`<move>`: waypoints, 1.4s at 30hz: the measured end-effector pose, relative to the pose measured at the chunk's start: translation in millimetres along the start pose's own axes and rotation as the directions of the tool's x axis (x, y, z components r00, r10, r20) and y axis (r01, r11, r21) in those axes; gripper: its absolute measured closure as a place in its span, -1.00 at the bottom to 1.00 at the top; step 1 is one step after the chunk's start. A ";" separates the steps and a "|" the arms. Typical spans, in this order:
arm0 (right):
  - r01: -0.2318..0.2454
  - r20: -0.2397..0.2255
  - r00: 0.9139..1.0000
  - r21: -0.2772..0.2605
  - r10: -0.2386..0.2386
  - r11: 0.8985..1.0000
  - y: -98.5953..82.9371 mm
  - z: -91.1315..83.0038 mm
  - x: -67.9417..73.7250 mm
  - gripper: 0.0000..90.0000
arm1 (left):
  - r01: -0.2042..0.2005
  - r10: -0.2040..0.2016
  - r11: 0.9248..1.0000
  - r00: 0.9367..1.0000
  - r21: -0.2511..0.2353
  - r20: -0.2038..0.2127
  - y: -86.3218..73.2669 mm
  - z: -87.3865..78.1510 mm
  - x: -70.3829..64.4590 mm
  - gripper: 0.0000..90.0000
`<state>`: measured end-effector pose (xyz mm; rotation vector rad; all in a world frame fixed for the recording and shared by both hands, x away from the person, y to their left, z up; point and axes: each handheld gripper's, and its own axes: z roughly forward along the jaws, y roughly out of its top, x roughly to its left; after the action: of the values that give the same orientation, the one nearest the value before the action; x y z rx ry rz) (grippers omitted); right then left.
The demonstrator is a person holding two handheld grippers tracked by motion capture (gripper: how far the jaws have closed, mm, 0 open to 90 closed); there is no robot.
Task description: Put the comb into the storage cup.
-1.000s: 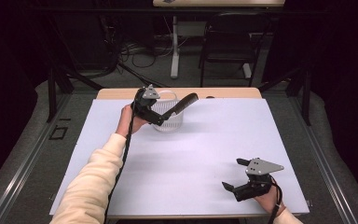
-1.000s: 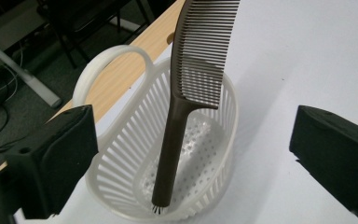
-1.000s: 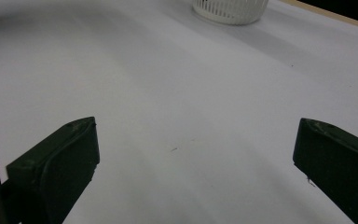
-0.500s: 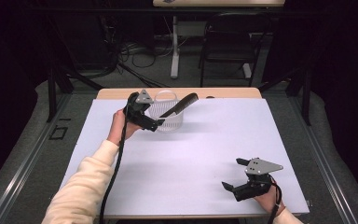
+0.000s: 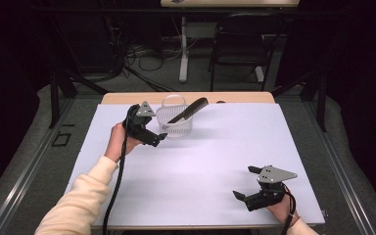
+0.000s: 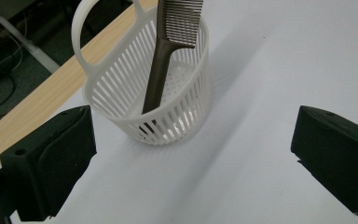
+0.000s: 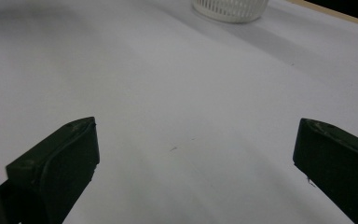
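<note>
My left claw [image 5: 157, 139] hangs just beside the white basket [image 5: 175, 122], on its near left side, jaws spread wide with nothing between them. The brown comb [image 5: 188, 109] stands tilted in the basket, handle down inside, teeth leaning out over the rim; in the left gripper view the comb [image 6: 168, 51] rests against the basket [image 6: 168, 102] wall. My right claw [image 5: 248, 192] sits well apart near the table's [image 5: 215, 161] front right corner, also spread and empty
</note>
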<state>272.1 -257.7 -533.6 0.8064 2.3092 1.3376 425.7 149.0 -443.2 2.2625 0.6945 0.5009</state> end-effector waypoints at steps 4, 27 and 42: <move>0.001 0.001 1.000 0.000 -0.001 1.000 0.1 -0.2 0.2 -1.00 | 0.006 -0.006 1.000 1.000 0.007 -0.010 -6.6 -4.1 -0.9 -1.00; -0.005 0.004 1.000 0.005 0.005 1.000 0.2 0.1 0.1 -1.00 | 0.056 -0.053 0.997 0.996 0.044 -0.073 -44.0 -28.2 -18.7 -1.00; -0.004 0.005 1.000 0.010 0.004 1.000 0.3 1.1 0.0 -1.00 | 0.091 -0.087 0.995 0.993 0.048 -0.077 -67.2 -40.1 -27.5 -1.00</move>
<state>272.7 -256.8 -533.9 0.8170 2.3136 1.3254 360.6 193.7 -468.8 2.2585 0.8509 0.5326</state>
